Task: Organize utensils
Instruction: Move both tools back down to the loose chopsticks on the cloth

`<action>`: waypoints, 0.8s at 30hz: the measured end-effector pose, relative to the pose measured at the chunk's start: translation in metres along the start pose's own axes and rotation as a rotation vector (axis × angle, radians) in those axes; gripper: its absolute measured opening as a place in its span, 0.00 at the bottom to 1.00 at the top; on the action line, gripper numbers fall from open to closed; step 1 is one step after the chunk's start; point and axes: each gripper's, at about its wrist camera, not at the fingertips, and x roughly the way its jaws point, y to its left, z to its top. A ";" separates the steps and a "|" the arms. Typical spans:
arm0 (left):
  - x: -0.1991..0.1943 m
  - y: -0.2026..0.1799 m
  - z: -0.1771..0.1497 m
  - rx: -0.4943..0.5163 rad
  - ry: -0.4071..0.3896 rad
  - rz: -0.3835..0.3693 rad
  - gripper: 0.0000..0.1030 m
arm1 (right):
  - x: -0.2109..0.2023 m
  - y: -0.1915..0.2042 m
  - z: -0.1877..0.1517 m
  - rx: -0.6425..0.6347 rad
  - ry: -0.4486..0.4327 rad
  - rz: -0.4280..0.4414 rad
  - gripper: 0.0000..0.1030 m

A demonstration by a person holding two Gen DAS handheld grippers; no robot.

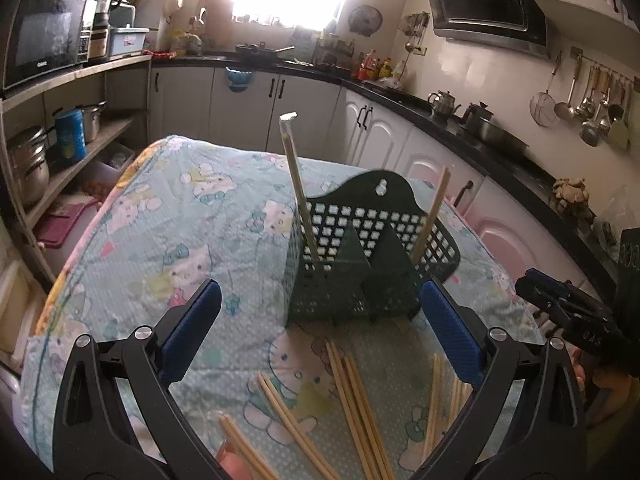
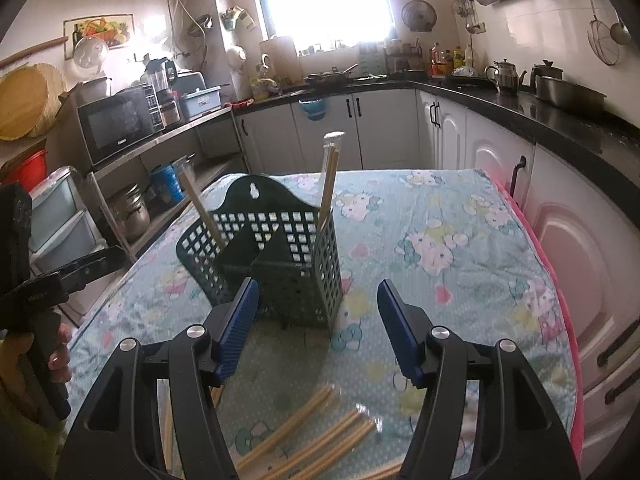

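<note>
A dark green perforated utensil holder [image 1: 360, 264] stands on the table; it also shows in the right wrist view [image 2: 280, 264]. A wrapped chopstick pair [image 1: 298, 188] stands in its left compartment and a bare chopstick [image 1: 432, 216] leans in its right one; from the right wrist view these are the wrapped pair [image 2: 330, 176] and the leaning stick [image 2: 202, 210]. Several loose chopsticks [image 1: 352, 412] lie on the cloth in front, also in the right wrist view [image 2: 316, 436]. My left gripper [image 1: 320, 328] is open and empty above them. My right gripper [image 2: 316, 324] is open and empty, facing the holder.
The table is covered with a light blue cartoon-print cloth [image 1: 172, 216]. White kitchen cabinets [image 1: 248, 104] and a black countertop run behind and to the right. Open shelves with pots and a microwave [image 1: 44, 40] stand at the left. The other gripper's black body [image 1: 572, 312] sits at the right edge.
</note>
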 end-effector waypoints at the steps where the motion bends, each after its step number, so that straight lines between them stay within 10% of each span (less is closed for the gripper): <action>1: 0.000 -0.001 -0.003 0.000 0.005 -0.005 0.89 | -0.002 0.001 -0.003 -0.004 0.005 0.002 0.58; 24: 0.012 -0.011 -0.056 0.011 0.115 -0.028 0.89 | -0.010 -0.008 -0.060 0.009 0.095 -0.003 0.52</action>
